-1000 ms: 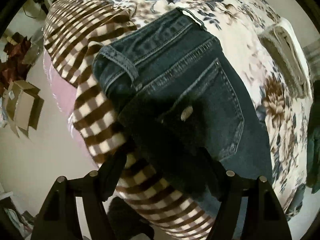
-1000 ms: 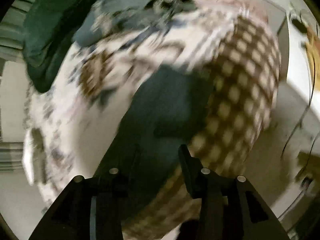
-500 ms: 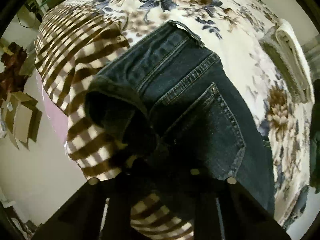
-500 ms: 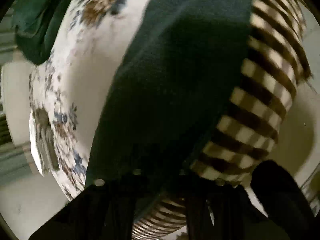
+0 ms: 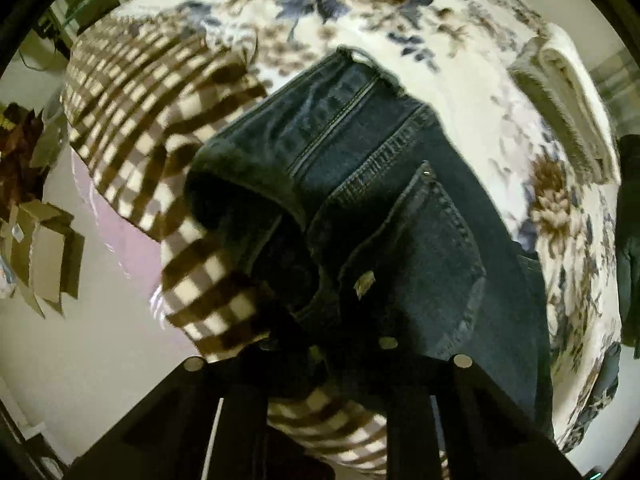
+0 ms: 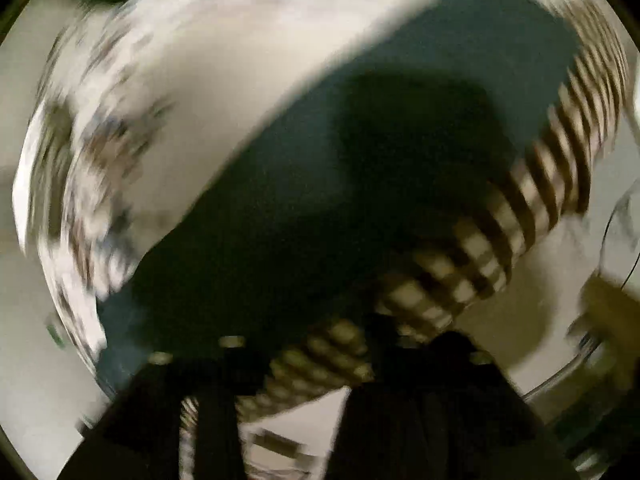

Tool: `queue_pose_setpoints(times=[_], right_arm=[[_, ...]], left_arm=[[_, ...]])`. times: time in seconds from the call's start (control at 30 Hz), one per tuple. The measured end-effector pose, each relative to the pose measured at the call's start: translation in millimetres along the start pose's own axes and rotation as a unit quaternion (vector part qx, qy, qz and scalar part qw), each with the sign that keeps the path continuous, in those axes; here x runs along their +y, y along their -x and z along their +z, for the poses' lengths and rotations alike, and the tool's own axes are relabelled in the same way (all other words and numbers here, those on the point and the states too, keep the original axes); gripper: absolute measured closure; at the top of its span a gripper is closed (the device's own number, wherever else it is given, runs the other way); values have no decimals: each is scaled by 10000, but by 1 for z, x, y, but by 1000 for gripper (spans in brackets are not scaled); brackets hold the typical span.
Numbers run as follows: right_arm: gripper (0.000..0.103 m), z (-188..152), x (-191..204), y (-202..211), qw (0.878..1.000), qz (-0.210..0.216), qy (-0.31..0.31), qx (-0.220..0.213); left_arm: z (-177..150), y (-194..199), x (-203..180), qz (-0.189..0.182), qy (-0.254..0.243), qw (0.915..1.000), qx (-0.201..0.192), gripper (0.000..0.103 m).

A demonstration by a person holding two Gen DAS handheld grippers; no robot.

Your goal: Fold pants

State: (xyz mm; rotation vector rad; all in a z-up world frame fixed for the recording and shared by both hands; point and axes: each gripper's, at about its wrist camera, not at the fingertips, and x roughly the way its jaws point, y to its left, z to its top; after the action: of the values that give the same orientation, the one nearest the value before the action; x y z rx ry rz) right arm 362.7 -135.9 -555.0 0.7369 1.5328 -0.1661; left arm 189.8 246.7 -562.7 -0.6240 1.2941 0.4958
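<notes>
Dark blue jeans [image 5: 384, 200] lie on a bed, waistband at the top, a back pocket [image 5: 420, 264] facing up. My left gripper [image 5: 320, 344] is down at the near edge of the jeans; its fingers look shut on the denim, with the waist corner [image 5: 248, 196] lifted and curled over. In the blurred right wrist view the jeans [image 6: 360, 160] fill the middle. My right gripper [image 6: 312, 356] is low over the near edge of the jeans and the checked blanket; its fingers are dark and smeared, so their state is unclear.
A floral bedspread [image 5: 360, 20] covers the bed. A brown checked blanket [image 5: 160, 112] hangs over the bed's near edge and also shows in the right wrist view [image 6: 540, 200]. A folded towel [image 5: 568, 92] lies at the right. Cardboard boxes [image 5: 44, 248] stand on the floor at left.
My left gripper has come down from open above the jeans and closed on their near edge, lifting the waist corner. My right gripper has dropped close to the jeans and is moving fast.
</notes>
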Motion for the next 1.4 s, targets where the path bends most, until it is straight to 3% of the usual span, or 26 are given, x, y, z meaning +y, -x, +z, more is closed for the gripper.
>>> queue_pose_setpoints(times=[0.1, 0.17, 0.23, 0.3, 0.4, 0.47, 0.5, 0.53, 0.6, 0.67, 0.73, 0.87, 0.93, 1.0, 1.07, 1.17, 1.3, 1.4], right_arm=[[47, 2, 92, -9, 9927, 242, 1109, 396], [43, 5, 165, -31, 9797, 610, 1816, 586], [43, 11, 236, -69, 9635, 798, 2437, 768], [43, 16, 296, -118, 9473, 726, 2922, 1095], [43, 21, 348, -182, 9272, 488, 3309, 1684], [47, 21, 359, -209, 9179, 330, 3368, 2074], [57, 21, 363, -213, 9157, 302, 3436, 2062], [96, 20, 364, -212, 9138, 410, 3500, 2020], [96, 22, 368, -201, 9156, 388, 3533, 1880], [97, 30, 367, -184, 9252, 437, 3382, 1667], [97, 33, 376, -171, 9246, 402, 3513, 1418], [97, 19, 392, -160, 9010, -50, 4228, 970], [96, 24, 391, -178, 8970, -64, 4182, 1431], [91, 37, 385, -185, 9037, 128, 3883, 1802], [59, 48, 379, -178, 9051, 271, 3688, 2099], [57, 53, 364, -156, 9029, 309, 3789, 2007], [57, 35, 333, -159, 8909, 232, 3855, 2392], [57, 23, 307, -154, 9057, 108, 3649, 2153]], left_arm=[[-1, 12, 1, 105, 91, 9998, -123, 61], [2, 13, 6, 110, 194, 9994, -263, 36], [8, 6, 15, 110, 442, 9986, -253, 35], [14, -6, 25, 68, 702, 9974, -143, 35], [18, -25, 37, 120, 1024, 9947, 14, 35], [21, -37, 46, -16, 1283, 9916, 149, 35], [22, -40, 49, -47, 1354, 9906, 181, 35], [23, -42, 52, -107, 1428, 9895, 192, 35], [24, -45, 55, -165, 1475, 9888, 158, 36], [26, -47, 54, -138, 1367, 9904, 151, 36], [26, -48, 54, -164, 1241, 9920, 176, 35], [32, -50, 55, -218, 1042, 9940, 261, 34], [35, -51, 54, -171, 942, 9950, 279, 34], [35, -49, 53, -182, 864, 9957, 294, 34], [35, -45, 53, -192, 839, 9958, 299, 34], [35, -40, 53, -103, 781, 9964, 296, 34], [25, -32, 52, 166, 664, 9969, 383, 34], [21, -18, 45, 47, 574, 9980, 251, 34]])
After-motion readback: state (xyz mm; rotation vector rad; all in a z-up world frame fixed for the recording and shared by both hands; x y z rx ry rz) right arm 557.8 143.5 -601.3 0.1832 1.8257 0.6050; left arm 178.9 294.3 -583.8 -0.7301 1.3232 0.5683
